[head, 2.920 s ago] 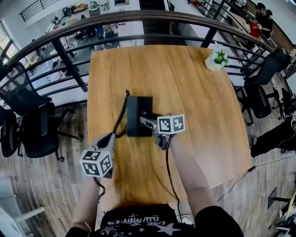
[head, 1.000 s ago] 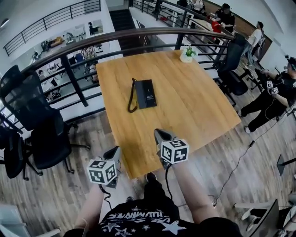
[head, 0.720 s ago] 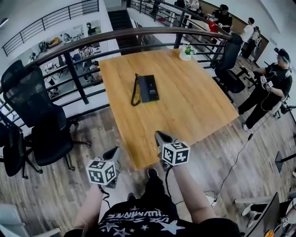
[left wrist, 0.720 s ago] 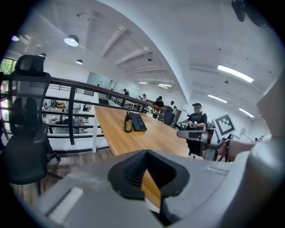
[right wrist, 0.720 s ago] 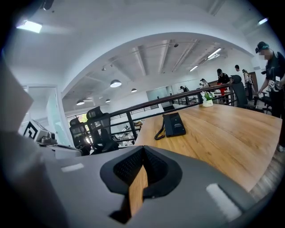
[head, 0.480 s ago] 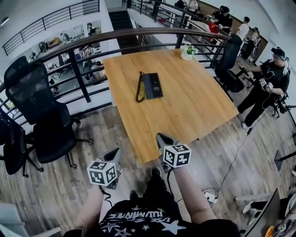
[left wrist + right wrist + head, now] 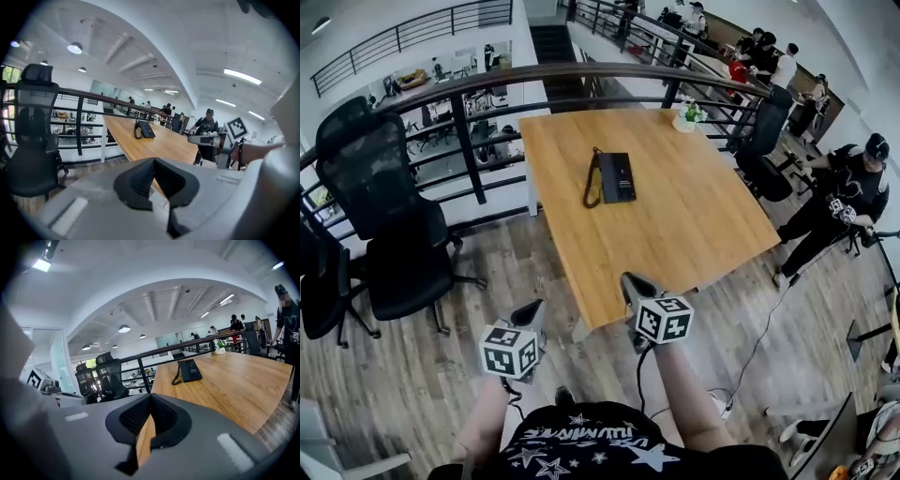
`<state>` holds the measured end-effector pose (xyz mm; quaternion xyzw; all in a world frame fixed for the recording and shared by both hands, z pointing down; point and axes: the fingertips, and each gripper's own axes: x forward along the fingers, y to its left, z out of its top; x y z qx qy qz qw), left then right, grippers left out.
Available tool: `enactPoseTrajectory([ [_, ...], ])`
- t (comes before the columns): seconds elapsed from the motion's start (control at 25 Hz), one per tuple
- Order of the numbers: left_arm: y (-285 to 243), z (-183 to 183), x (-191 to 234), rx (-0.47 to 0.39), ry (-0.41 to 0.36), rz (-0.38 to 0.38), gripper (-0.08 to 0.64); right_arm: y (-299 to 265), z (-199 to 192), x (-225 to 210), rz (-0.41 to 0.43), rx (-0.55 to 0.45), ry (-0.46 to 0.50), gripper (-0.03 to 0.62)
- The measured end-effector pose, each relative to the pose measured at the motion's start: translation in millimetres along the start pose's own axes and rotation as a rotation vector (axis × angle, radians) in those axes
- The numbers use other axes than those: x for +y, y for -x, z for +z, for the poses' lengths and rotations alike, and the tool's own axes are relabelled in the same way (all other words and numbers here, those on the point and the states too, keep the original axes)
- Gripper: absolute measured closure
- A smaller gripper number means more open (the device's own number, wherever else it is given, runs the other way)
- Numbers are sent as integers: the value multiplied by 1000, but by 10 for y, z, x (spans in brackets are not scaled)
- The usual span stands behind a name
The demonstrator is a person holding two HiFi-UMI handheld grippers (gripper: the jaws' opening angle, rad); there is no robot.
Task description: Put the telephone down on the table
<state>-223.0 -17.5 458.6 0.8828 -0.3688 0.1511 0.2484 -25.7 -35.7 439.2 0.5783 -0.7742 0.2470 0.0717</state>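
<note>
The black telephone [image 7: 616, 177] lies flat on the wooden table [image 7: 684, 220], its coiled cord [image 7: 592, 181] looped along its left side. Both grippers hang over the floor on my side of the table's near edge, well short of the phone. My left gripper [image 7: 531, 313] is shut and empty, and so is my right gripper [image 7: 634, 282]. The left gripper view shows the telephone [image 7: 145, 129] far off beyond the closed left gripper [image 7: 153, 160]. In the right gripper view the telephone [image 7: 189, 370] also lies far ahead of the closed right gripper [image 7: 150, 397].
A small potted plant [image 7: 686, 115] stands at the table's far right corner. A dark metal railing [image 7: 469, 141] runs behind the table. Black office chairs [image 7: 389, 216] stand at the left, another chair [image 7: 767, 141] at the right. People [image 7: 848, 192] stand to the right.
I have backed away from the table: the telephone and tabletop look smaller and farther. Both grippers, over the table beside the phone earlier, now hang over the floor, still shut.
</note>
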Motion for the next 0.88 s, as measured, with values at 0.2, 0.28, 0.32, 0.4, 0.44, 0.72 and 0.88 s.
enactPoseTrajectory([
  [0.2, -80, -36, -136, -10, -16, -14, 558, -12, -207, 34, 22, 20, -9, 594],
  [0.28, -79, -98, -215, -1, -21, -10, 558, 48, -300, 43, 32, 30, -15, 594],
  [0.32, -69, -124, -261, 4, -23, -8, 558, 93, -336, 40, 35, 33, -19, 594],
  [0.4, -31, -170, -364, 13, -21, -1, 558, 208, -387, 27, 39, 35, -33, 594],
  [0.44, -3, -198, -424, 17, -16, 3, 558, 275, -412, 20, 42, 36, -41, 594],
  [0.72, 282, -377, -847, 29, -16, 19, 558, 723, -583, 106, 74, 44, -47, 594],
  [0.88, 428, -494, -1066, 22, -8, 23, 558, 990, -697, 188, 91, 52, -18, 594],
])
